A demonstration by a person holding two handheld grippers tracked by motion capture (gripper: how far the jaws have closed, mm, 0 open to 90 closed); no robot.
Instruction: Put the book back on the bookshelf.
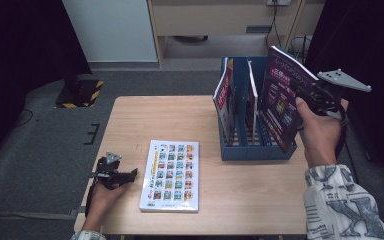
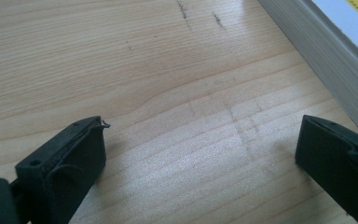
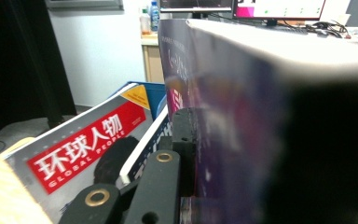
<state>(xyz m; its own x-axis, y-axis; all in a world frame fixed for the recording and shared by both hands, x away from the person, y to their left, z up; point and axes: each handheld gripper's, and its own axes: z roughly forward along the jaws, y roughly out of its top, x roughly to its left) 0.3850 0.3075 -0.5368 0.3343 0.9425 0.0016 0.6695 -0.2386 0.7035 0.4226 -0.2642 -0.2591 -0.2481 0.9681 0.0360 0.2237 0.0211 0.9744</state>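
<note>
A thick purple-covered book (image 1: 282, 100) stands tilted at the right end of the blue file rack (image 1: 252, 150), its lower corner inside the rack. My right gripper (image 1: 307, 97) is shut on its right edge; in the right gripper view the purple book (image 3: 233, 116) sits between the jaws of the right gripper (image 3: 256, 149). A white book with a grid of pictures (image 1: 171, 175) lies flat on the table. Just left of it my left gripper (image 1: 132, 173) rests low, open, with bare wood between the jaws of the left gripper (image 2: 200, 144) and the white book's page edge (image 2: 326, 51) beyond.
A magazine with a red title band (image 1: 223, 95) leans in the rack's left slot, seen as the red-banded magazine (image 3: 79, 149) up close, with a thin white one (image 1: 252, 85) in the middle. The wooden table (image 1: 130, 125) ends close behind the left hand. Grey floor surrounds it.
</note>
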